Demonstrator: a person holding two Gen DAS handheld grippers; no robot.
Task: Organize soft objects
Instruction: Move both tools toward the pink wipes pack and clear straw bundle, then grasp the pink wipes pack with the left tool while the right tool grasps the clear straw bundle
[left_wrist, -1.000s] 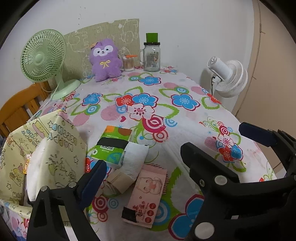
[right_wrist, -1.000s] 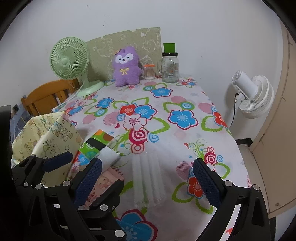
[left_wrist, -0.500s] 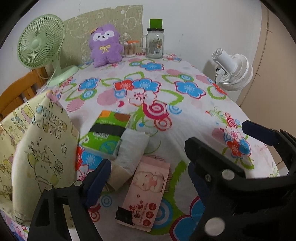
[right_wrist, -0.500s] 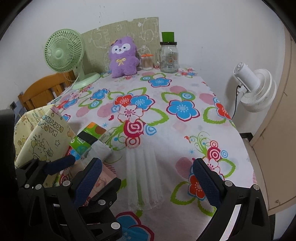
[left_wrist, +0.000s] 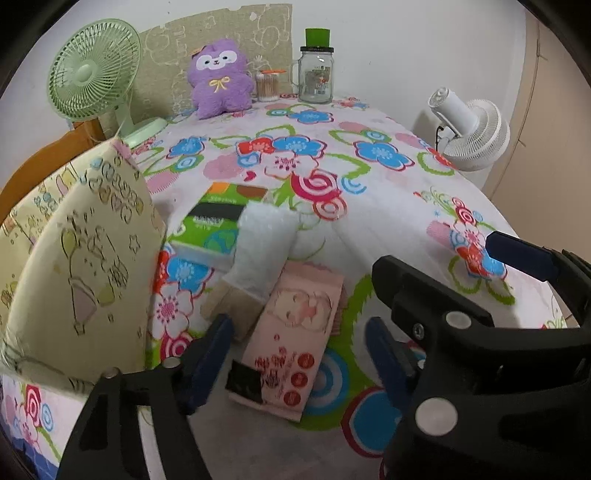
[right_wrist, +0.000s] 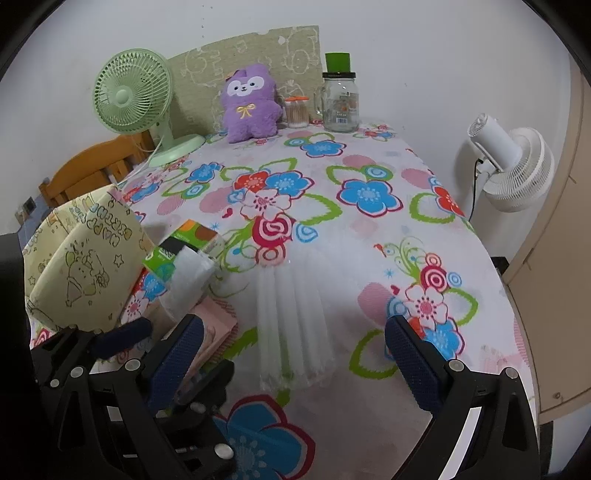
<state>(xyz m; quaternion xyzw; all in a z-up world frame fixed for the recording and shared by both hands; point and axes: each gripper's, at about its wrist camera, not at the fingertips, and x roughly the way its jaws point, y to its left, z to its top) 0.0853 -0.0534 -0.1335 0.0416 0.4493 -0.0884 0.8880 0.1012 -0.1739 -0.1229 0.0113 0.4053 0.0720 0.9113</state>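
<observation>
jaws of the left gripper (left_wrist: 295, 354) were closing around the pink tissue pack (left_wrist: 295, 332), not yet touching; right gripper (right_wrist: 295, 358) stood wide over clear-wrapped white sticks (right_wrist: 291, 325).

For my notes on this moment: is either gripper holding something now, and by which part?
Nothing is held. The left gripper is closing around the pink tissue pack, its fingers not yet touching. The right gripper is open above the clear packet.

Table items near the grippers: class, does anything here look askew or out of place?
Yes. The white pack lies slanted across two others, one end on the green tissue pack, the other overlapping the pink wipes pack. The three form an untidy overlapping heap beside the yellow bag, not a neat row.
</observation>
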